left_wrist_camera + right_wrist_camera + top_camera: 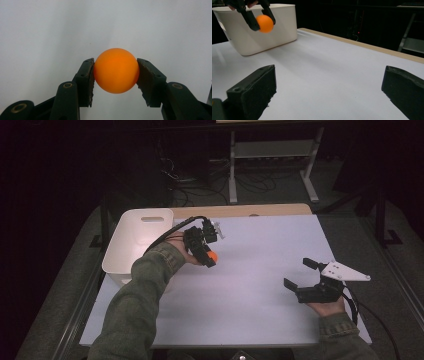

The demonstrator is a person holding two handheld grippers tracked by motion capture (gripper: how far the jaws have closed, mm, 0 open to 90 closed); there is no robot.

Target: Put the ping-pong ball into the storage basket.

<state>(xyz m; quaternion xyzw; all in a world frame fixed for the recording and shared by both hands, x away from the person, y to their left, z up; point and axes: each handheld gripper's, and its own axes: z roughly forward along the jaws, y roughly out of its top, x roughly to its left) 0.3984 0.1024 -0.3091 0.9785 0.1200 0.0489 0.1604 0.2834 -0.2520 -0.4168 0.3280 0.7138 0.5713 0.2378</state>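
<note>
1. The white bin (140,240) stood at the table's left edge.
2. Just right of it, the left gripper (212,258) clamped the orange ball (213,255) above the table.
3. The right gripper (300,275) rested wide, empty, well apart.

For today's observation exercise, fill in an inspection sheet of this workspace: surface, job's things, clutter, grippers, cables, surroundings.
Surface: white table, bare in the middle.
Job's things: orange ball held above the table; white bin at the table's left edge.
Clutter: nothing seen.
Grippers: left gripper shut on the ball beside the bin; right gripper open, nothing between its jaws.
Cables: black cable trailing from the right gripper.
Surroundings: dark room, metal frame behind the table.
</note>
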